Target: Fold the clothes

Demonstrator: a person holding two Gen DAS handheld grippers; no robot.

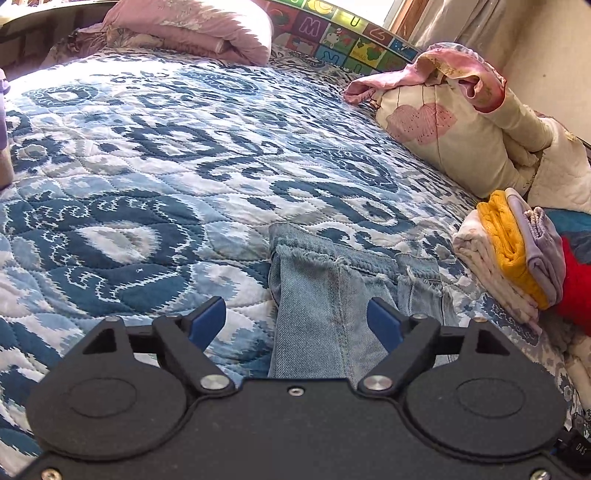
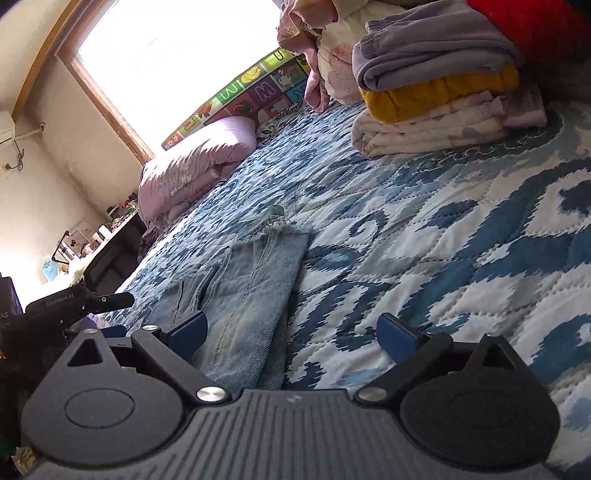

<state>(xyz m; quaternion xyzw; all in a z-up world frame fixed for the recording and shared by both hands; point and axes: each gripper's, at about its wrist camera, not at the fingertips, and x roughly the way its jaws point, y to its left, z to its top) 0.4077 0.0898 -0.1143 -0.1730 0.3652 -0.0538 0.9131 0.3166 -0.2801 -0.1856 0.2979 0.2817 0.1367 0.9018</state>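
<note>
A pair of light blue jeans [image 1: 332, 295] lies flat on the blue and white quilt [image 1: 147, 184], frayed leg hems pointing away from me. My left gripper [image 1: 295, 325] is open, jaws wide apart, empty, just above the near part of the jeans. In the right wrist view the jeans [image 2: 243, 288] lie left of centre on the quilt [image 2: 443, 240]. My right gripper [image 2: 291, 336] is open and empty, its left finger over the jeans' edge. The left gripper's body [image 2: 74, 302] shows at the far left there.
A stack of folded clothes [image 1: 517, 254], white, yellow and lilac, sits at the right on the bed, also in the right wrist view [image 2: 436, 85]. A pink duvet roll [image 1: 192, 26], a floral pillow [image 1: 443, 122], an alphabet mat [image 1: 343, 37] and a window [image 2: 177, 48] lie beyond.
</note>
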